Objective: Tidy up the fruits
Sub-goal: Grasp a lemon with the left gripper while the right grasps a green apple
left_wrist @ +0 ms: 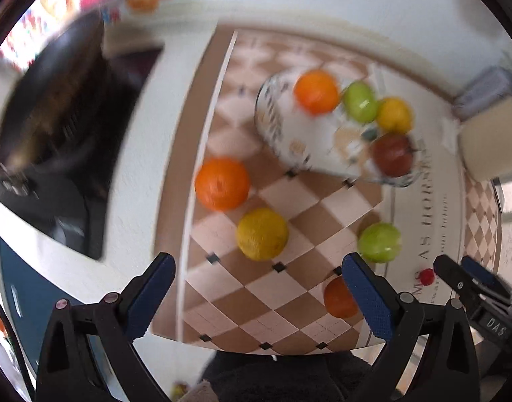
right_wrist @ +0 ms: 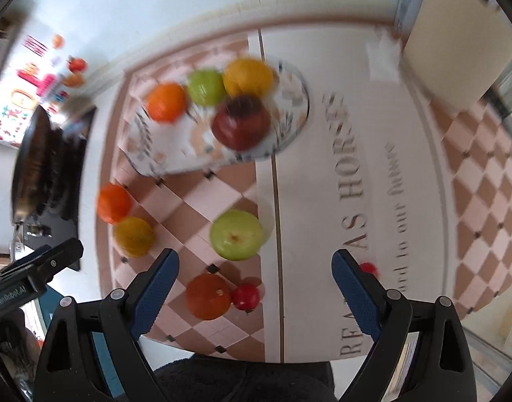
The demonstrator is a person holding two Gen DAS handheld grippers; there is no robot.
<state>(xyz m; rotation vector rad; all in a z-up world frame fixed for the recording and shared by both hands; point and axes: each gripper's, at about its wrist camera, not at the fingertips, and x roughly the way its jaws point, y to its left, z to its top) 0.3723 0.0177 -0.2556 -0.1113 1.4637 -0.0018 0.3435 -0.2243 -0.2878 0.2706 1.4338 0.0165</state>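
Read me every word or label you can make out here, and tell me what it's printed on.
"AS HORSE", partly cut off: large lettering on the table mat.
"to our future": smaller line beside it, blurred.
"DAS": label on the right gripper.
"GenRobot.AI": label on the left gripper.
Plate pattern and wall stickers: unreadable.

brown-and-cream checkered mat [left_wrist: 323, 201], green apple [right_wrist: 236, 234], orange orange [left_wrist: 221, 183]

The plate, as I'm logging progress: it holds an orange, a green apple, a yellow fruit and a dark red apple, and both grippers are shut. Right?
Not quite. The plate does hold the orange, green apple, yellow fruit and dark red apple, but both grippers are open and empty: the left gripper in the left wrist view, the right gripper in the right wrist view.
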